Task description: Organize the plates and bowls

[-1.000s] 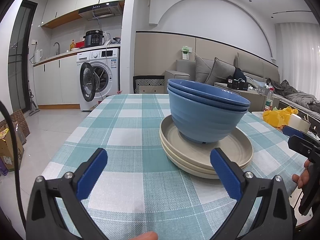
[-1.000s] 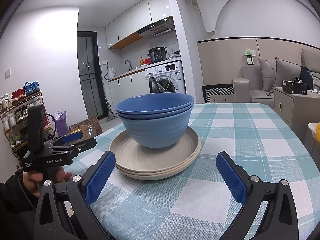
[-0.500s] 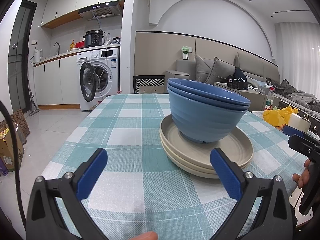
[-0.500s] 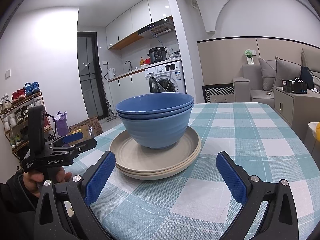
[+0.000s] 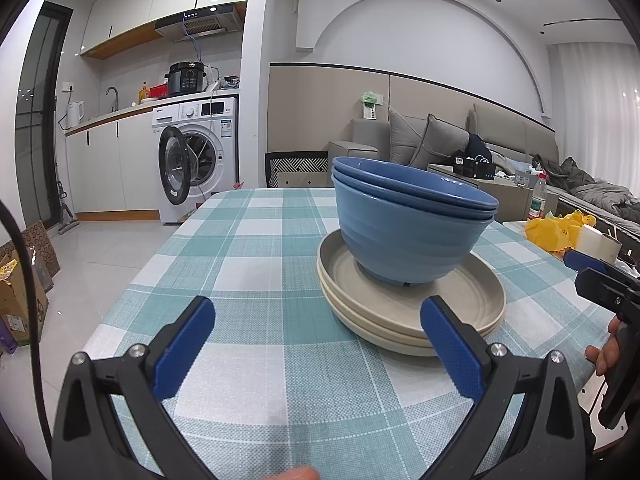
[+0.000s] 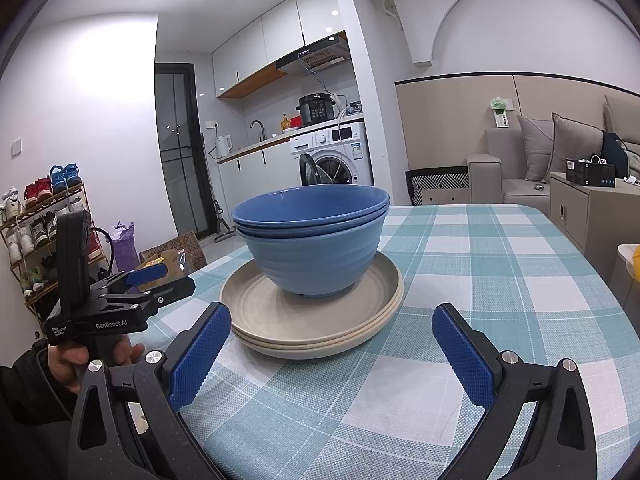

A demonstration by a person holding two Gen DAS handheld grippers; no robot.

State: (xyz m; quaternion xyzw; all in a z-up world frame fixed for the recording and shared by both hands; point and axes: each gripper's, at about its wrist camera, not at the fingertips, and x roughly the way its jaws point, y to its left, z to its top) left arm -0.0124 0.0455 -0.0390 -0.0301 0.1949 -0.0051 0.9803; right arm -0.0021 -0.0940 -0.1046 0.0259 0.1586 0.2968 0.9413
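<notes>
A stack of blue bowls sits nested inside a stack of beige plates, all on the teal checked tablecloth. The left gripper hangs just short of the plates with its blue pads spread wide and holding nothing. Across the plates, the right gripper does likewise, fingers parted and empty. A washing machine stands well beyond the plates.

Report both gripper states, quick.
Left gripper: open, holding nothing, short of the beige plates.
Right gripper: open, holding nothing, short of the same stack.
</notes>
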